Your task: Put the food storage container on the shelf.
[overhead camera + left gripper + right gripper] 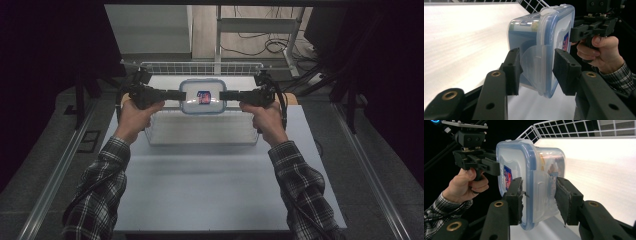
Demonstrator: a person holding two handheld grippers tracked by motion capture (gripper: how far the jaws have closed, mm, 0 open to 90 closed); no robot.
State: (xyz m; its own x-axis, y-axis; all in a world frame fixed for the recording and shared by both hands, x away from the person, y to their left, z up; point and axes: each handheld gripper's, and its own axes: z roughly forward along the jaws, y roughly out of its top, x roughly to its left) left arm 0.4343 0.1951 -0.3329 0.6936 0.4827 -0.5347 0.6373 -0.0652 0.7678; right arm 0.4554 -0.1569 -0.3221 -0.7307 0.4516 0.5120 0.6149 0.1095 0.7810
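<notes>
A clear plastic container (192,104) with a blue-rimmed lid and a red and blue sticker hangs in the air above a wire basket (200,134). My left gripper (182,95) is shut on its left side and my right gripper (223,95) on its right side. In the left gripper view the container (541,37) stands on edge, and the left gripper (536,66) clamps its side latch. In the right gripper view the right gripper (539,195) pinches the opposite latch of the container (534,162). Something brownish lies inside, too blurred to name.
The white wire basket (574,128) stands at the far middle of the pale table (215,190), straight under the container. Dark floor, metal rails and cables surround the table. Both plaid-sleeved forearms reach in from the near edge.
</notes>
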